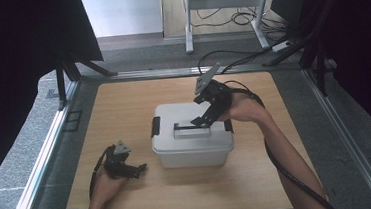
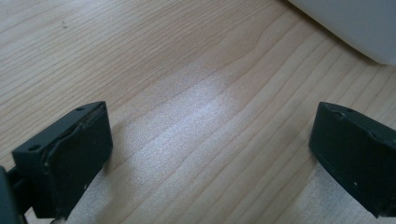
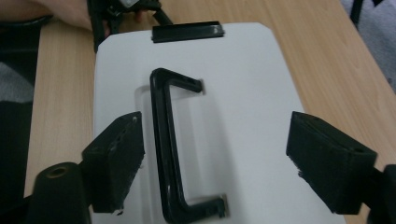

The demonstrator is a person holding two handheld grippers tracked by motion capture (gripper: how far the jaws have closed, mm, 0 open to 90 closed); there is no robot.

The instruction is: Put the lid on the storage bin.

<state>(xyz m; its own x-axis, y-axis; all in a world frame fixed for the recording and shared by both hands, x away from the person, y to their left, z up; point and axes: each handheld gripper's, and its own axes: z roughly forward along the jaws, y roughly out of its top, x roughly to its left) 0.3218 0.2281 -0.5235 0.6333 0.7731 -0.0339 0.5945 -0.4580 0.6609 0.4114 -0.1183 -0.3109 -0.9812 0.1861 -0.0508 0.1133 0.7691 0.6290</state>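
A white plastic box (image 1: 192, 151) with a black carry handle (image 1: 191, 129) on its lid stands at the middle of the wooden table (image 1: 123, 104). My right gripper (image 1: 200, 119) hovers just over the lid, open. In the right gripper view the handle (image 3: 161, 140) lies flat on the lid (image 3: 243, 93) between the spread jaws of the right gripper (image 3: 215, 158), close to one pad, with neither pad pressing on it. My left gripper (image 1: 141, 169) rests low on the table to the left of the box, open, with bare wood between its jaws (image 2: 210, 158).
Black latches (image 1: 155, 127) sit on the box's short ends, one seen in the right gripper view (image 3: 187, 31). A box corner (image 2: 355, 23) shows ahead of the left gripper. Metal frame rails (image 1: 46, 150) border the table, and a stand (image 1: 225, 1) with cables is behind it.
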